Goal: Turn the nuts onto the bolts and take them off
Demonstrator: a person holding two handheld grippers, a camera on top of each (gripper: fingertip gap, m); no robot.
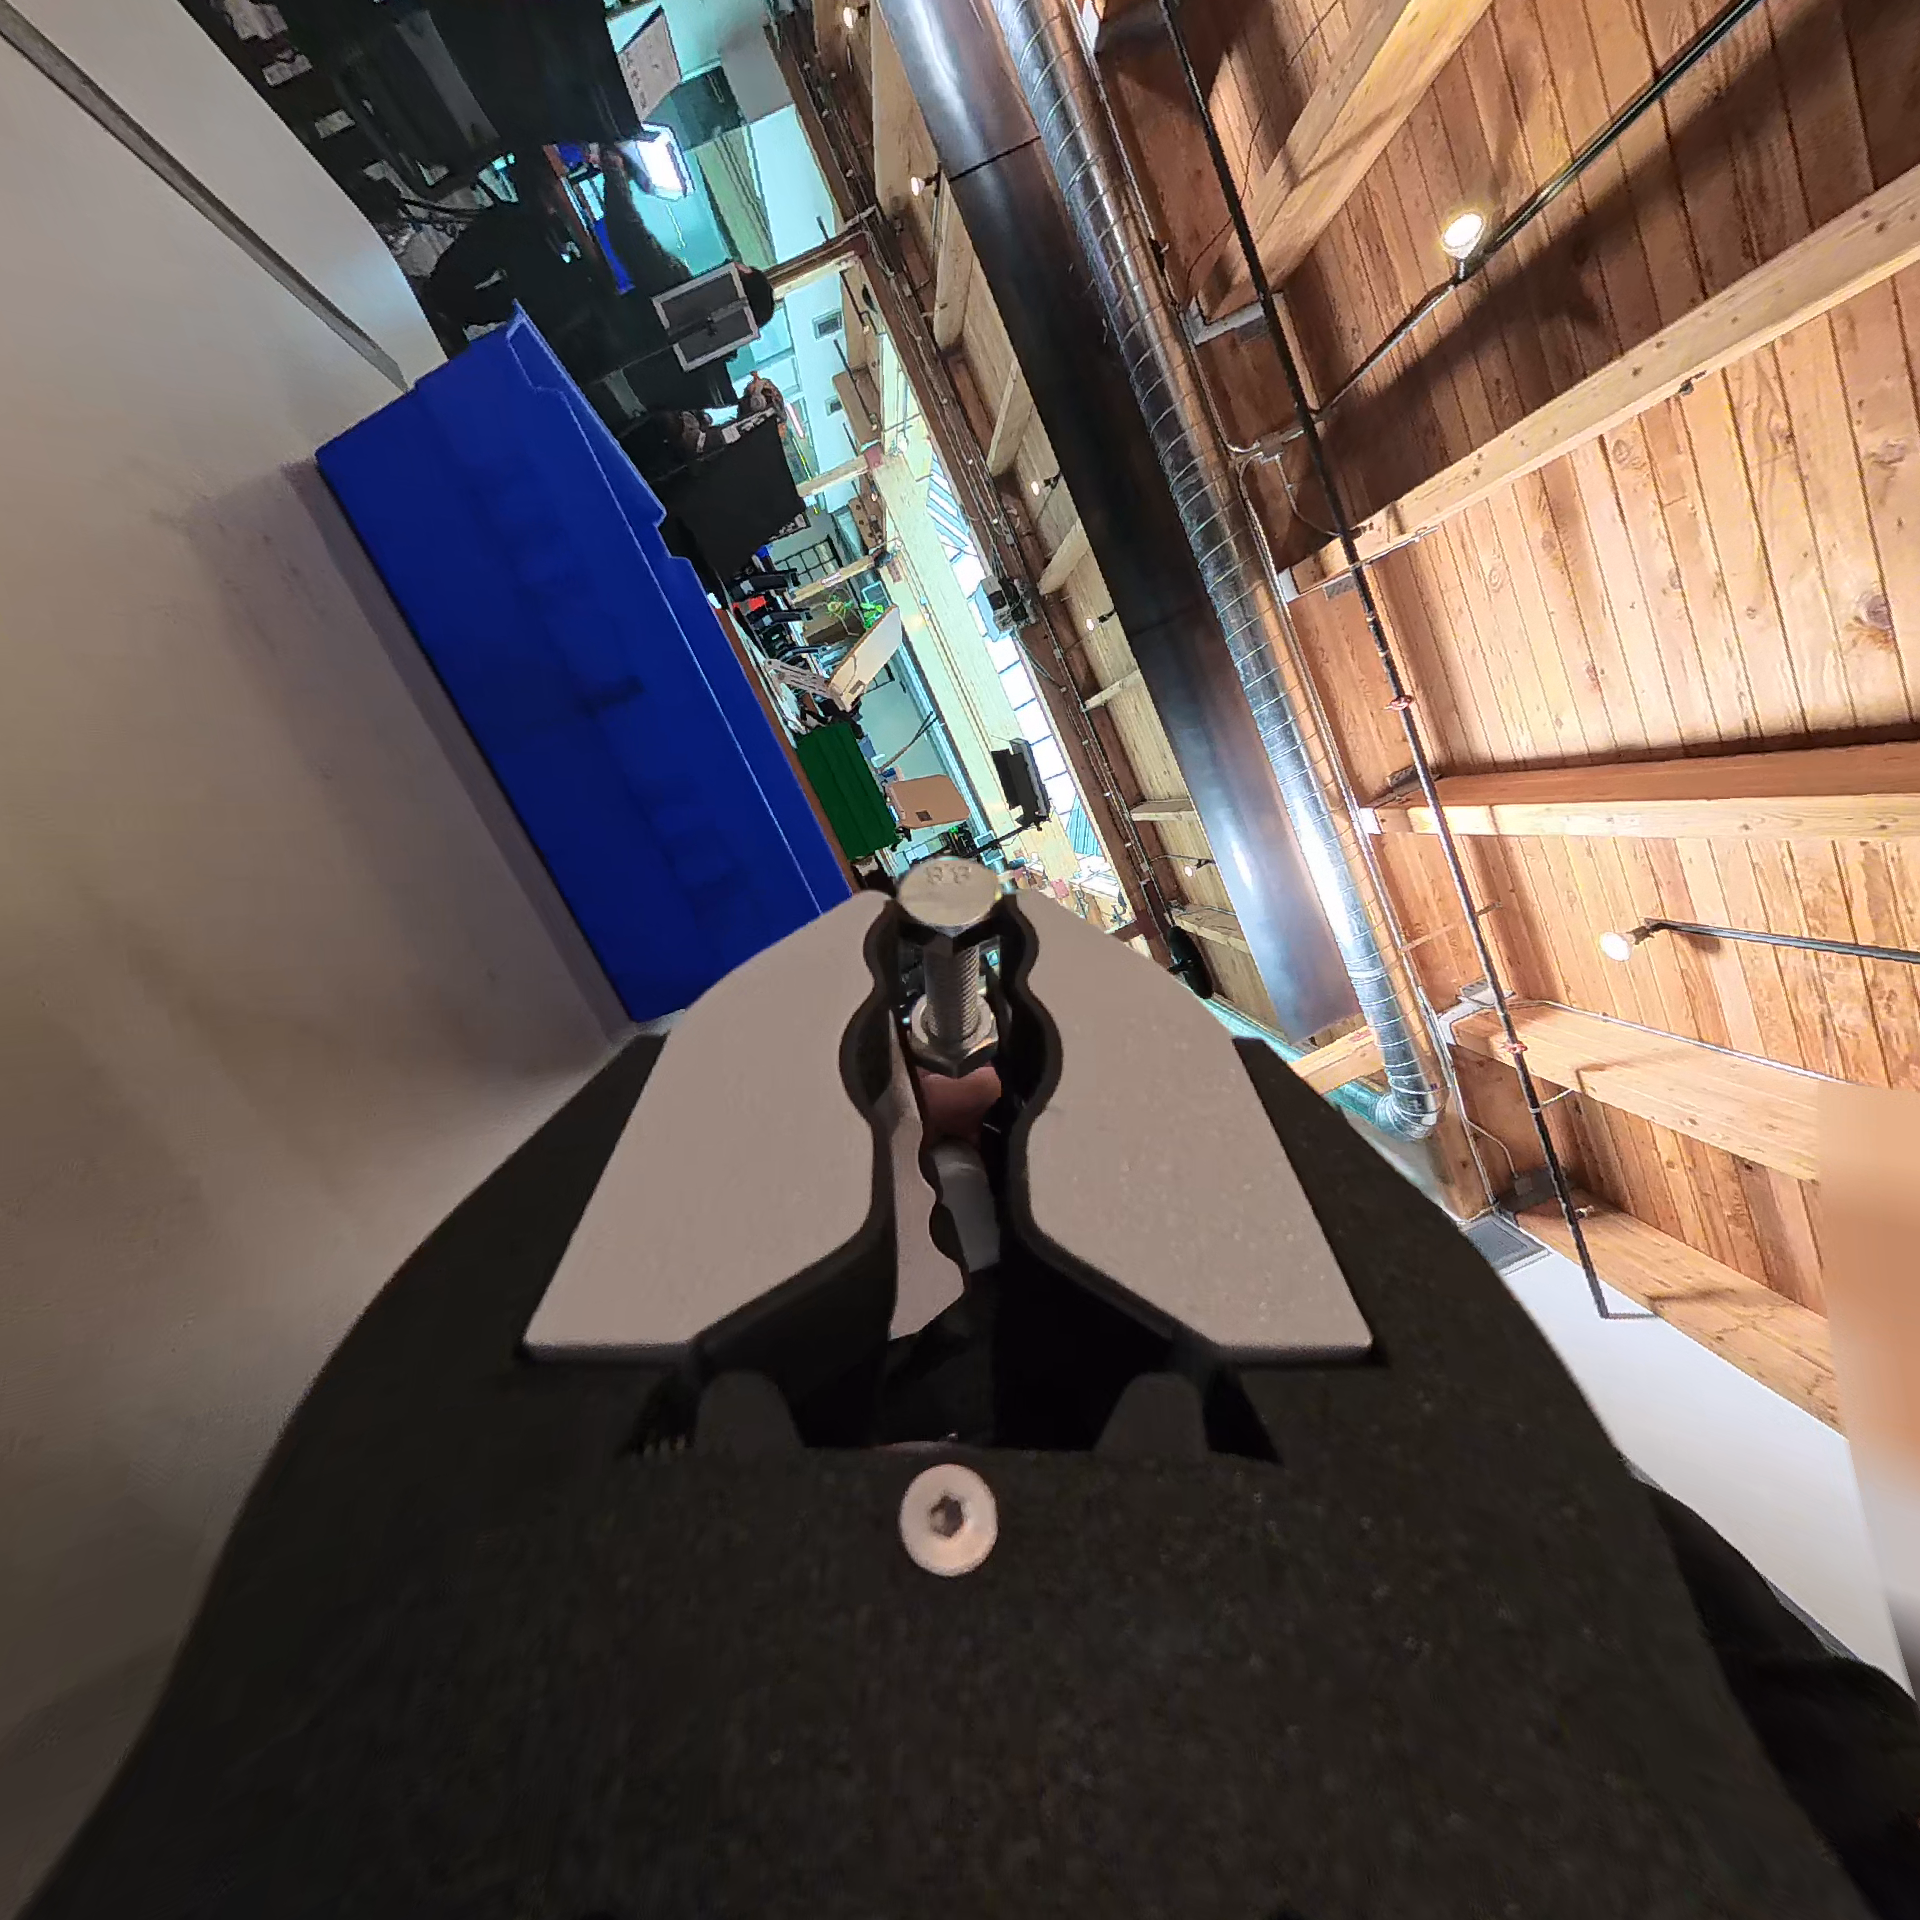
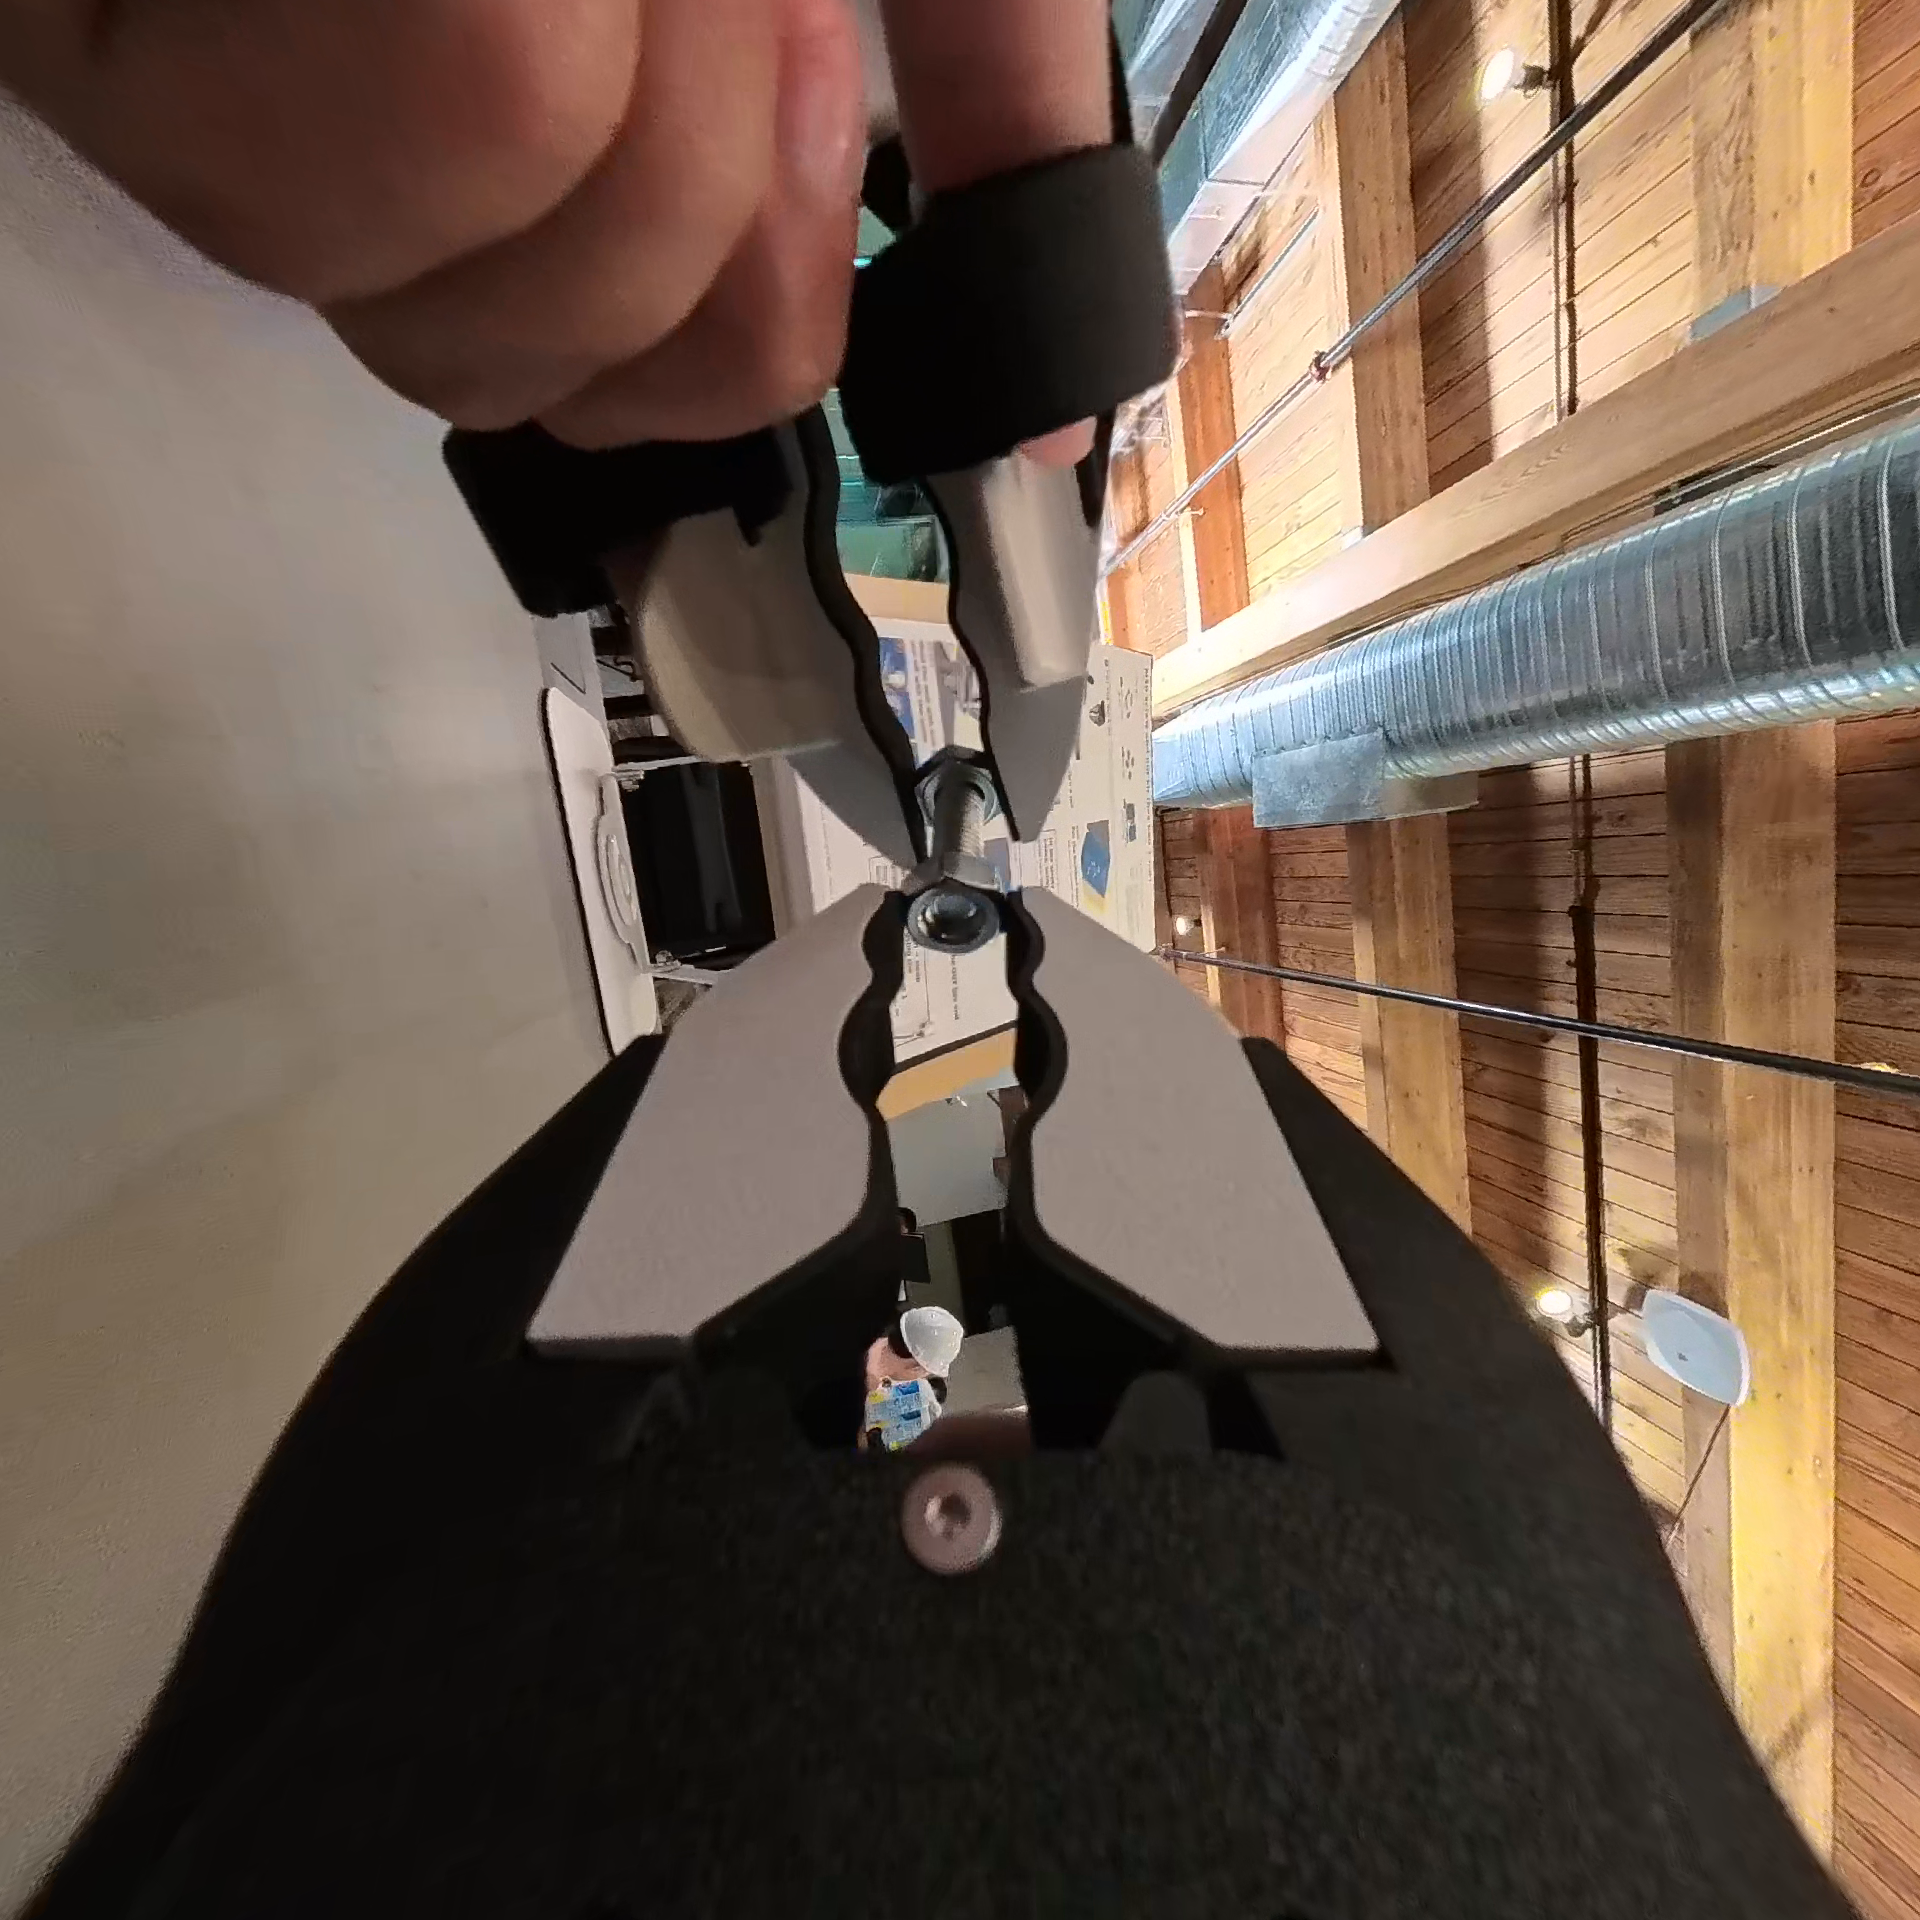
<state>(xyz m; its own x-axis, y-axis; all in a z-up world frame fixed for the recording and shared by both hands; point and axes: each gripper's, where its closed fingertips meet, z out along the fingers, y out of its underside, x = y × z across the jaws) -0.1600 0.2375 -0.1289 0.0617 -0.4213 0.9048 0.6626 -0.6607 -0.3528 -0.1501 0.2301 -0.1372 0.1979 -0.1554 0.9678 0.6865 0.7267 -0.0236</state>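
Note:
My left gripper [image 1: 948, 920] is shut on the head end of a silver bolt [image 1: 948, 896]. The threaded shaft runs back through the gap between its fingers. A nut [image 1: 951, 1037] sits on that shaft. In the right wrist view my right gripper [image 2: 948, 930] is shut on this nut [image 2: 948, 921], seen end-on at its fingertips. The bolt [image 2: 954, 826] runs from the nut up to the left gripper [image 2: 961, 805], which comes in from above, tip to tip with mine. A hand [image 2: 520, 208] holds the left gripper.
Both views are rolled sideways. A blue plastic bin [image 1: 582, 665] stands on the white table [image 1: 156, 831] beyond the left gripper. Wooden ceiling planks and a metal duct [image 2: 1558, 665] fill the right side. Both grippers are held up off the table. The grippers are tip to tip, or close to it.

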